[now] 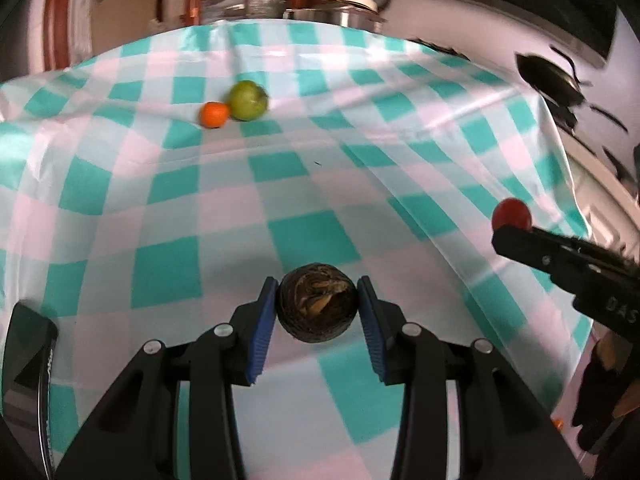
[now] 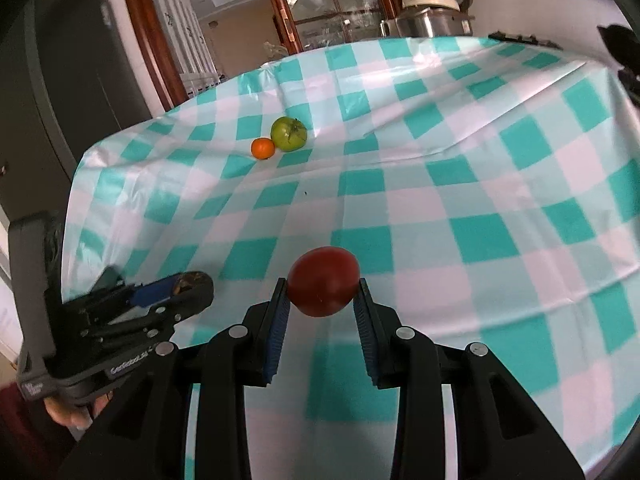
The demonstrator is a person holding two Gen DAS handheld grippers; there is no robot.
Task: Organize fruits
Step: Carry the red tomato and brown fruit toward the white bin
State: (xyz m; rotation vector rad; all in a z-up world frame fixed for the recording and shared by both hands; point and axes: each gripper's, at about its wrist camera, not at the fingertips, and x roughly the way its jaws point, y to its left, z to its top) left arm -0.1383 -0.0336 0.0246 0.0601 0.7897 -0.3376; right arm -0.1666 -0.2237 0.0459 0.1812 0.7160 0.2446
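Teal-and-white checked cloth (image 2: pixel 500 184) covers the surface, wrinkled and glossy, so anything round set down on it may roll. We carry one fruit in each pair of tongs. Left tongs (image 1: pixel 318 306) are clamped on a dark brown round fruit (image 1: pixel 318 308), low centre of the left wrist view, blue pads on its two sides; rind looks mottled and cracked, likely firm but maybe soft in spots, so we judge a light squeeze across the widest part is right. Right tongs (image 2: pixel 323 288) are shut on a red fruit (image 2: pixel 323 281), low centre of the right wrist view, held at its lower flanks; skin is smooth and shiny, probably slippery and easy to bruise, and the pads sit below its middle, so it could pop upward if we squeeze harder. Both held fruits hang above the cloth, not touching it. A green fruit (image 2: pixel 289 134) and a small orange fruit (image 2: pixel 263 148) sit touching, upper left of centre, likely the group to join.
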